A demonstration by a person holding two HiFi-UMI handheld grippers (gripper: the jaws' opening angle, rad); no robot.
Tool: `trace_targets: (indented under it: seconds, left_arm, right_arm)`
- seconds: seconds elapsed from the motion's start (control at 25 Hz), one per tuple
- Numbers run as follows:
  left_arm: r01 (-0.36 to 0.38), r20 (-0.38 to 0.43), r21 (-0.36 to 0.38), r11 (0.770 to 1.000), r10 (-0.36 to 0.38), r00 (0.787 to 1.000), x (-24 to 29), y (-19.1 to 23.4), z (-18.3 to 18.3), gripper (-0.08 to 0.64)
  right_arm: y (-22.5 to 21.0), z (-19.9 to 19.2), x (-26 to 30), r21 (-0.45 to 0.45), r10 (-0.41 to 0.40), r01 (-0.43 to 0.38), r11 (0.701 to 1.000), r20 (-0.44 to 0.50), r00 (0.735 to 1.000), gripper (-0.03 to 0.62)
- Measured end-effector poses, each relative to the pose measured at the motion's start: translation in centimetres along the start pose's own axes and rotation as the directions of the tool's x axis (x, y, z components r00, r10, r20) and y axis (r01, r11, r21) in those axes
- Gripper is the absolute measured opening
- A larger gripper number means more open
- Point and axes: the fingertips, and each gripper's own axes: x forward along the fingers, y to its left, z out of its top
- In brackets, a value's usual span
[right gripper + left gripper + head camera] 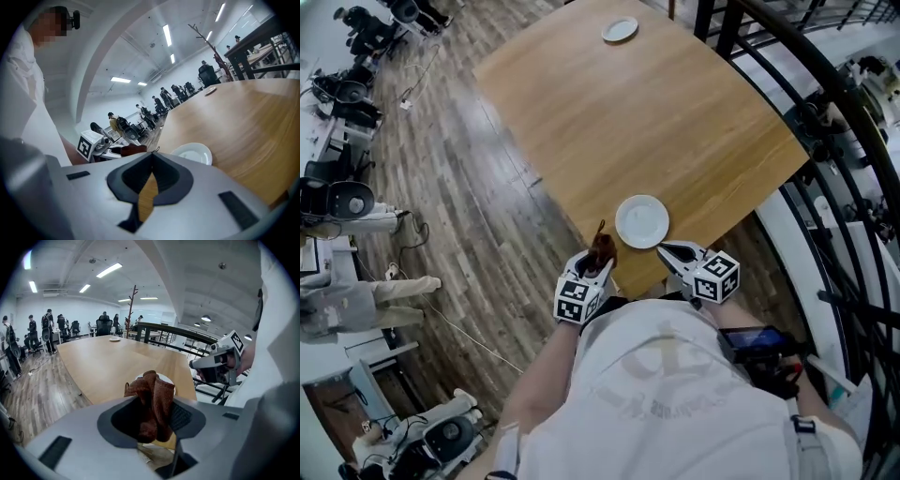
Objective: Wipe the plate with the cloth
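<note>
Left gripper (596,266) was over the near edge of the desk (675,112), its jaws clamped on a bunched brown cloth (153,391). The cloth stuck up out of the jaws, and a loose corner poked out toward the desk's left side. White plate (642,221) sat on the desk just inside the near edge, between the two grippers. The cloth was just beside the plate's left rim; can't tell if they touched. In the left gripper view the cloth covered most of the plate, with only a bit of rim showing behind it.

Right gripper (674,251) was at the near edge, just right of the plate, tips pointing at its rim. Its jaws were together at the tips with nothing between them, and only desk wood showed through the slit lower down.

A second small plate (620,29) sat well apart at the far edge. A black railing (825,103) ran along the desk's right side. People and office chairs stood far off on the wood floor (459,187).
</note>
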Motion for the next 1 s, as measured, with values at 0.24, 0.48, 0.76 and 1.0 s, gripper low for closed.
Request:
trace_targets:
  seconds: [0.24, 0.48, 0.76, 1.0]
  left_arm:
    - [0.102, -0.053, 0.128, 0.987, -0.095, 0.994, 3.0, 1.4, 1.5, 0.17]
    - [0.161, -0.066, 0.27, 0.949, -0.149, 0.987, 6.0, 2.8, 4.5, 0.17]
    - [0.217, -0.096, 0.412, 0.885, -0.195, 0.976, 10.3, 3.7, 8.2, 0.17]
    - [0.274, -0.188, 0.505, 0.818, -0.205, 0.96, 13.1, 2.0, 8.0, 0.169]
  right_arm:
    - [-0.1, 0.0, 1.7, 0.005, -0.063, 0.063, 0.998, 0.016, 0.998, 0.012]
    - [-1.2, -0.4, 1.3, 0.044, -0.166, 0.164, 0.985, 0.042, 0.985, 0.012]
    - [-2.2, -1.3, -1.9, 0.129, -0.32, 0.306, 0.943, 0.105, 0.942, 0.012]
    - [-2.6, -2.4, -5.0, 0.2, -0.399, 0.37, 0.907, 0.133, 0.907, 0.014]
